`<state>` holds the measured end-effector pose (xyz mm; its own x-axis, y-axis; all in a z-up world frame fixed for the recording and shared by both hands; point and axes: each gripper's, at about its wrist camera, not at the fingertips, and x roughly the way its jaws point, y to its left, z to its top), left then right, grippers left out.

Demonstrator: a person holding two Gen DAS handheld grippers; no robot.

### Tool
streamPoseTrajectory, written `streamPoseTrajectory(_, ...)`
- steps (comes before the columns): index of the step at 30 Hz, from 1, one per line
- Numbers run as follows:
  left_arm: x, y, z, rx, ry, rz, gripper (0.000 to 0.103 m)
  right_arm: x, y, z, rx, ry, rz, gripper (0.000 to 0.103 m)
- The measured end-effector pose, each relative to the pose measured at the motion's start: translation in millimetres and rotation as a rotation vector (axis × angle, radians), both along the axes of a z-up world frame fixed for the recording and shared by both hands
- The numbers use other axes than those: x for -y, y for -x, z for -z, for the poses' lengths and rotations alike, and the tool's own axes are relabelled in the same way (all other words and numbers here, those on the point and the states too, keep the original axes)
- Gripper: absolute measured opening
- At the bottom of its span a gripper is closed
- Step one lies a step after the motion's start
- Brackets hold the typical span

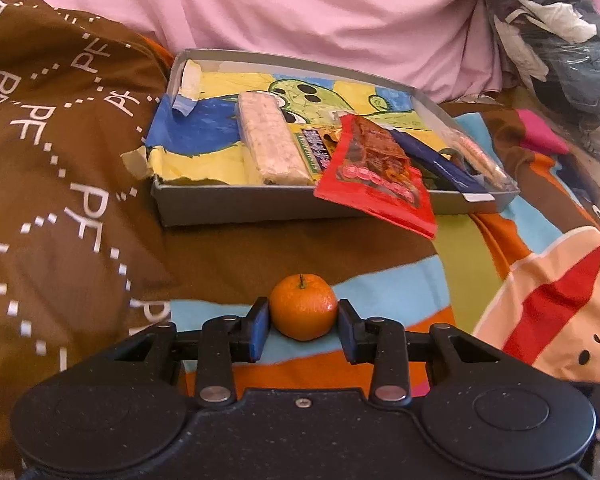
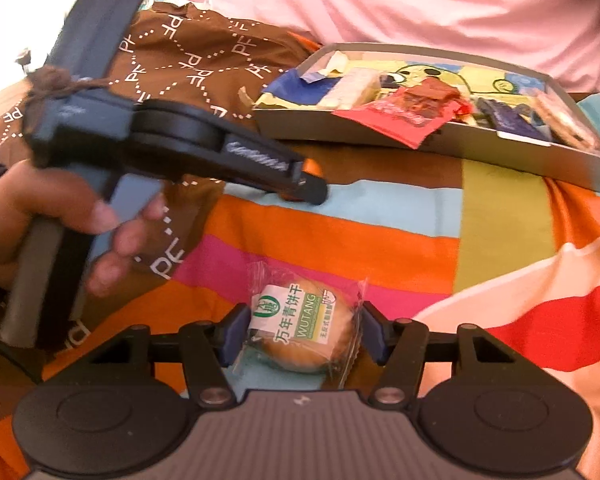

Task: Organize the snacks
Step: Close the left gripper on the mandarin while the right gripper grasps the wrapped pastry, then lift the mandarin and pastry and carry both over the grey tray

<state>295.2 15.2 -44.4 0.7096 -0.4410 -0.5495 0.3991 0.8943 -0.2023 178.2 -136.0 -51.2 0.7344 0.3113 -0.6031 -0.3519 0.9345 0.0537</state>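
Note:
In the left wrist view a small mandarin (image 1: 303,307) with its stem up sits between the blue pads of my left gripper (image 1: 303,322), which is shut on it just over the striped bedspread. From the right wrist view that left gripper (image 2: 312,182) shows side-on, with a sliver of the mandarin (image 2: 312,167) at its tips. My right gripper (image 2: 303,334) is shut on a clear-wrapped round biscuit (image 2: 304,330) with a green and white label; both pads touch the wrapper's edges. Beyond lies a shallow grey tray (image 1: 236,208) (image 2: 380,136) holding several snacks.
A red packet (image 1: 376,184) (image 2: 400,116) hangs over the tray's front rim, beside a pale rice bar (image 1: 268,140) and a dark blue packet (image 1: 440,160). A hand (image 2: 60,216) grips the left tool's handle. Pink fabric (image 1: 300,8) rises behind; a clothes pile (image 1: 560,40) is far right.

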Motion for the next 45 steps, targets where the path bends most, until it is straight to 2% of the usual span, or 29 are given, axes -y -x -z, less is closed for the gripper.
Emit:
streamPoseTrajectory(11,4.8,46.0,5.3,-0.055,-0.032,0.052,0.037,10.5,15.2,-8.1,0.018,0.059,0.013,0.06)
streamPoseTrajectory(20,3.2,68.6,4.1,-0.076,-0.056,0.029,0.037,15.7,33.5,-16.3,0.027,0.113,0.022,0.06)
streamPoseTrajectory(27,3.2,74.9,-4.5,-0.065,-0.05,0.015,0.037,18.3,37.1,-24.4,0.055,0.115,0.03,0.06)
streamPoseTrajectory(33,2.2,64.9,-25.2,-0.006,-0.008,-0.014,0.037,20.6,22.1,-40.2,0.125,0.11,0.038,0.06)
streamPoseTrajectory(36,1.5,52.1,-39.8,0.036,0.02,-0.033,0.037,23.4,7.0,-55.5,0.19,0.109,0.038,0.06)
streamPoseTrajectory(45,-4.3,-6.5,-83.2,0.188,0.069,-0.118,0.037,19.7,-62.8,-99.9,0.363,0.113,0.039,0.06)
